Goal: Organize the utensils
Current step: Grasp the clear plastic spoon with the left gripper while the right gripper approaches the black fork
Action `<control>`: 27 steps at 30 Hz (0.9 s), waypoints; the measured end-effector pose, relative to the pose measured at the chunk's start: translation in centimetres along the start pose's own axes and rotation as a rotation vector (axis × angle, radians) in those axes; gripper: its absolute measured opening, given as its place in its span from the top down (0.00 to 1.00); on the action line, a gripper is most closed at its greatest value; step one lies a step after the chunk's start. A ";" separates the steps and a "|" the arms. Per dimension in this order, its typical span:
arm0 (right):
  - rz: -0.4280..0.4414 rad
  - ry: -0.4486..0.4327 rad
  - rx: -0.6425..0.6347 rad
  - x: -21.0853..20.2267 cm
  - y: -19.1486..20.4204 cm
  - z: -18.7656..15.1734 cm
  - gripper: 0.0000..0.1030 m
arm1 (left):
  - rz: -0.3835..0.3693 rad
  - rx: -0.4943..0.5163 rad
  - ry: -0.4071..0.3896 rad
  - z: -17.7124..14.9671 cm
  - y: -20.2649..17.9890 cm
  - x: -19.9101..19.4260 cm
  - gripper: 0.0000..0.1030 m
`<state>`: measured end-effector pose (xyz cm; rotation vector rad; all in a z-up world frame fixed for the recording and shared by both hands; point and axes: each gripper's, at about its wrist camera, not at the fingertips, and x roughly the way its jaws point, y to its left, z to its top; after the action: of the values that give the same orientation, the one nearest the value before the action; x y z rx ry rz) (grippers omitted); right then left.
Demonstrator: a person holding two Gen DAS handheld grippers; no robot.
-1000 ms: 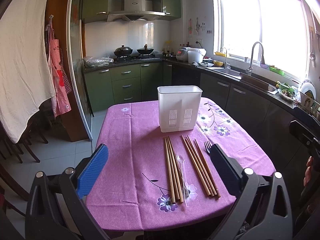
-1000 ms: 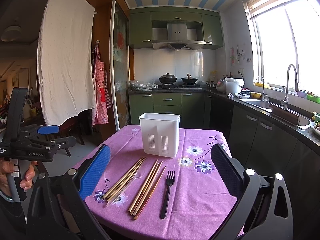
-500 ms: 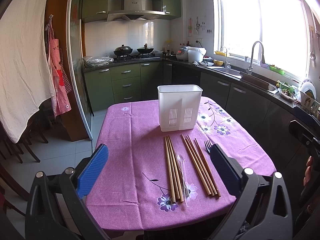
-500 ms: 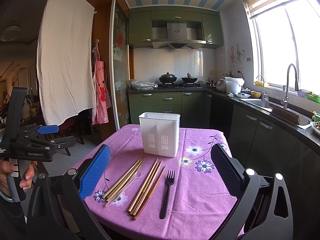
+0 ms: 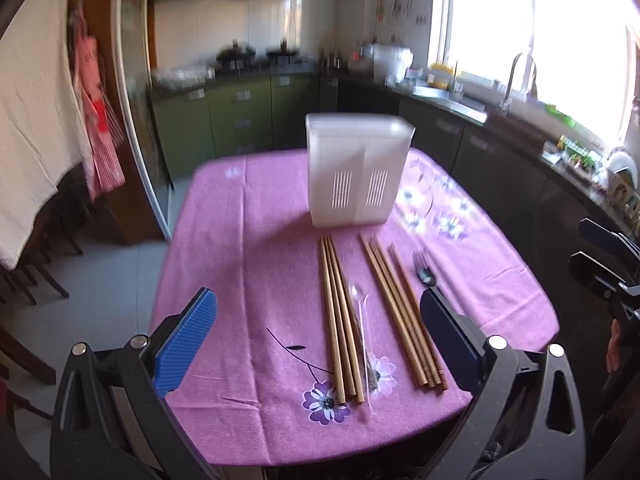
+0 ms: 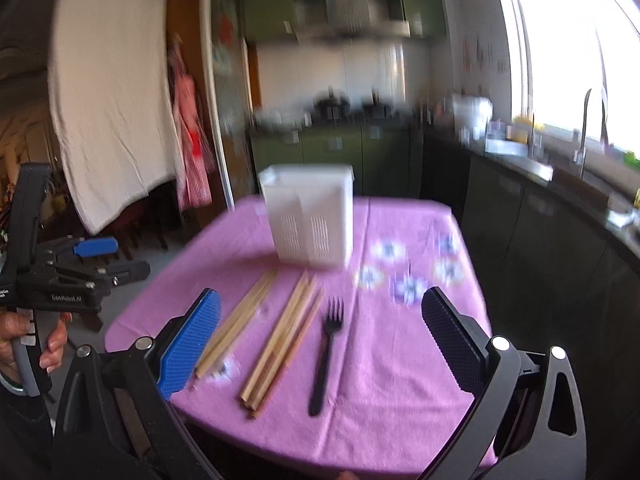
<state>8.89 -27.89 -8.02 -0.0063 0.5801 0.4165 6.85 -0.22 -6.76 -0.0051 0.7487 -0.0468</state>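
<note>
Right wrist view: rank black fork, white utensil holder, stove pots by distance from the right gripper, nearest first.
1. Black fork: lying on the purple tablecloth, just ahead of the open right gripper, between its fingers.
2. White utensil holder: upright mid-table, beyond the fork's tines.
3. Stove pots: on the far counter, blurred, behind the holder.

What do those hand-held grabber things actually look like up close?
Each is black plastic with two wide fingers. On the left gripper and the right gripper, one finger wears a ribbed bright blue pad, the other a dark navy textured pad. Silver rivets mark the joints. Seen from the side, the left one has a pistol-style handle with white lettering, held by a bare hand.
</note>
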 end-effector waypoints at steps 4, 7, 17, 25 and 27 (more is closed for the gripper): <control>-0.009 0.132 0.044 4.6 -2.5 0.3 0.04 | -0.064 -0.009 0.158 0.7 -0.1 5.1 0.06; -0.053 0.213 0.038 7.8 -3.7 0.3 0.04 | -0.094 -0.018 0.253 1.0 -0.5 8.4 0.08; -0.037 0.359 0.075 14.3 -5.9 0.3 0.09 | -0.150 0.077 0.480 1.5 -4.1 14.8 0.57; -0.048 0.376 0.053 15.1 -5.5 -0.1 0.15 | -0.148 0.105 0.556 1.6 -5.2 16.3 0.76; -0.045 0.378 0.056 15.3 -5.6 -0.1 0.15 | -0.132 0.106 0.569 1.7 -5.2 16.7 0.81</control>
<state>22.56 -27.20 -16.84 -0.0454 0.9617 0.3566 20.03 -6.18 -16.76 0.0619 1.3133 -0.2197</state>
